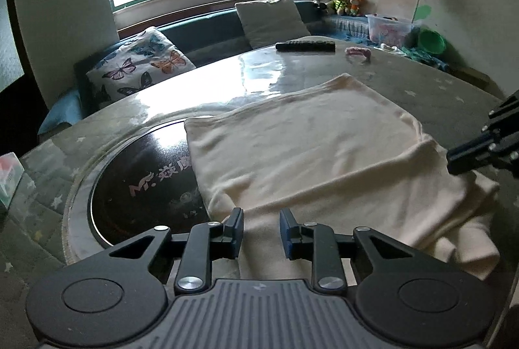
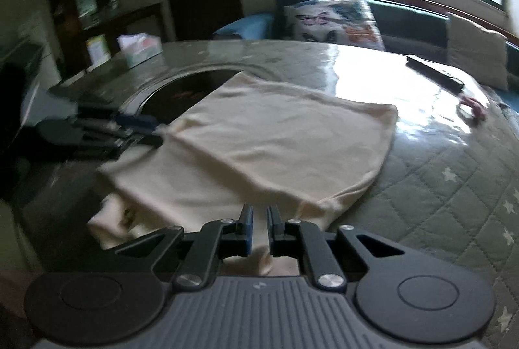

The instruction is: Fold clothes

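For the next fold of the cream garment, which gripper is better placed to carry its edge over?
Right. The right gripper is shut on the cream garment at its near edge, with cloth bunched between the jaws. The left gripper has its jaws apart over the cloth, not visibly pinching it.

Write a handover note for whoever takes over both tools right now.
Left tool: jaws partly open over the near edge of the cream fabric garment, cloth beneath them; no pinch visible.
Right tool: shut on the garment's near edge, cloth bunched between its fingers.
Garment lies on the round quilted grey-green table, partly over the dark round centre plate. One fold looks done: a flat upper layer over rumpled cloth at the near side.
Left: fold again, tidy the loose layers.
Black remote control sits at the far side, apart.
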`<action>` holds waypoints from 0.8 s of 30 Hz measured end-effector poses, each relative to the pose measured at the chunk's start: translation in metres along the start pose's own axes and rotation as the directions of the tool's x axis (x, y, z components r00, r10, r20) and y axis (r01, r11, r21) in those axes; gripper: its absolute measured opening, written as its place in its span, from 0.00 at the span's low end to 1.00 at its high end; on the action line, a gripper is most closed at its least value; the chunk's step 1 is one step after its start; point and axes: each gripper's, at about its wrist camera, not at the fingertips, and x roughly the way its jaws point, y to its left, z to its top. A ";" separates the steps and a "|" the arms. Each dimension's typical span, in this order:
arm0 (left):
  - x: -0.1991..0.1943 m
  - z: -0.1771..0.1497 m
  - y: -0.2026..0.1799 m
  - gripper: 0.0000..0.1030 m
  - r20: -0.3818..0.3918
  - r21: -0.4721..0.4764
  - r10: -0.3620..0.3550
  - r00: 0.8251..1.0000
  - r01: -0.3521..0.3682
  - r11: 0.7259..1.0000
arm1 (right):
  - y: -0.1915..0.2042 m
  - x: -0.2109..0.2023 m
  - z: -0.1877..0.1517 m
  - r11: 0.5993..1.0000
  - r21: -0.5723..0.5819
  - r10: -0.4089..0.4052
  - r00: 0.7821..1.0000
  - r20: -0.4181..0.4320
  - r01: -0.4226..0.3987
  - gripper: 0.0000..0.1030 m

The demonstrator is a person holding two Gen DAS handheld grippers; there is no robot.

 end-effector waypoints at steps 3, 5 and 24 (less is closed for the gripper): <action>-0.010 -0.004 0.000 0.27 -0.002 0.023 0.013 1.000 -0.013 1.000 | 0.005 0.000 -0.009 1.000 -0.026 -0.004 0.999 -0.039 0.003 0.07; -0.022 -0.010 -0.001 0.27 0.000 0.056 0.022 1.000 -0.022 0.998 | 0.007 -0.001 -0.014 0.999 -0.038 -0.010 0.998 -0.058 0.008 0.07; -0.050 -0.065 -0.079 0.48 0.071 0.531 -0.106 0.992 0.053 0.846 | 0.020 -0.018 -0.014 0.993 -0.118 -0.021 0.998 -0.061 0.014 0.09</action>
